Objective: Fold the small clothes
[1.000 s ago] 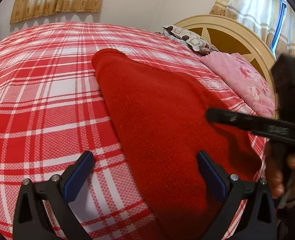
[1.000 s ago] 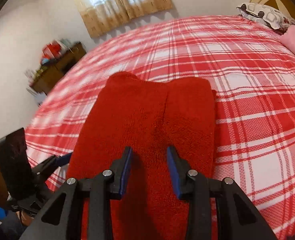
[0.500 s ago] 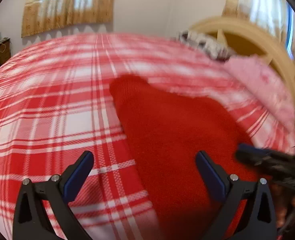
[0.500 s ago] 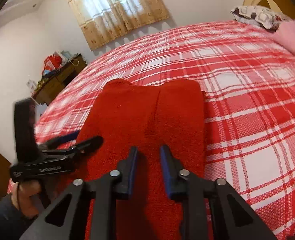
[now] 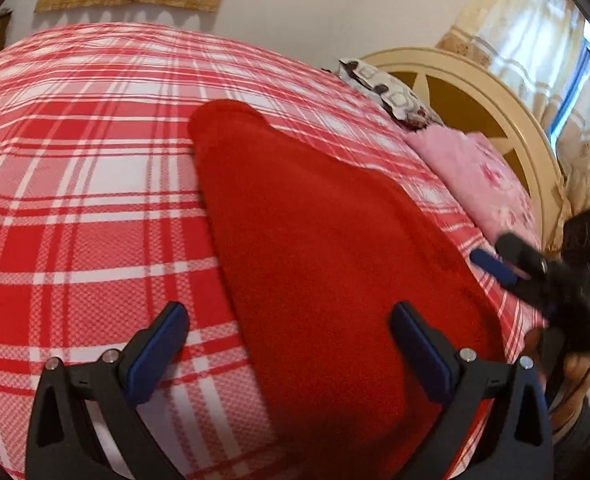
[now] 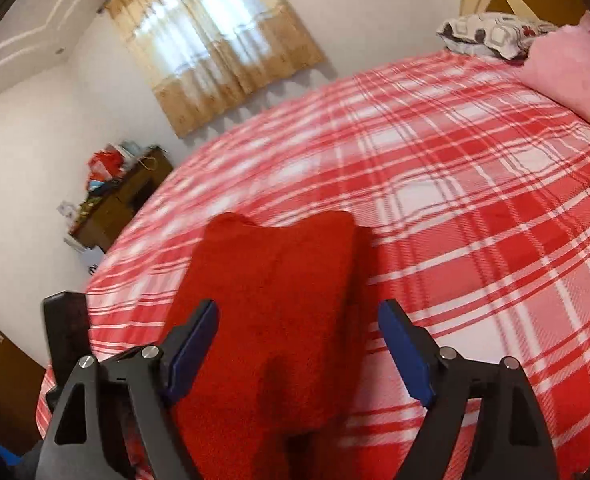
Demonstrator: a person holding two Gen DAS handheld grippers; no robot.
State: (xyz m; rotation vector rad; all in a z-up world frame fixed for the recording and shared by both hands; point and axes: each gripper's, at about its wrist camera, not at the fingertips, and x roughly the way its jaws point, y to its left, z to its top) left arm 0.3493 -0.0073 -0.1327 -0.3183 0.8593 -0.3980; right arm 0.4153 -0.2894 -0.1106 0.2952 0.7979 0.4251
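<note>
My left gripper [image 5: 287, 344] hangs wide open over the red garment [image 5: 315, 240] on the checked bedspread [image 5: 75, 200]; my right gripper [image 6: 299, 344] is opening, gripping nothing.

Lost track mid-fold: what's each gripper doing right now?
Left gripper: open, holding nothing.
Right gripper: jaws opening over the red knit garment, nothing gripped.

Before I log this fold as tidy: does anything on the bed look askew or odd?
Nothing stands out. The red knit garment lies flat on the plaid bedspread, far edge roughly even; both grippers are off it.
</note>
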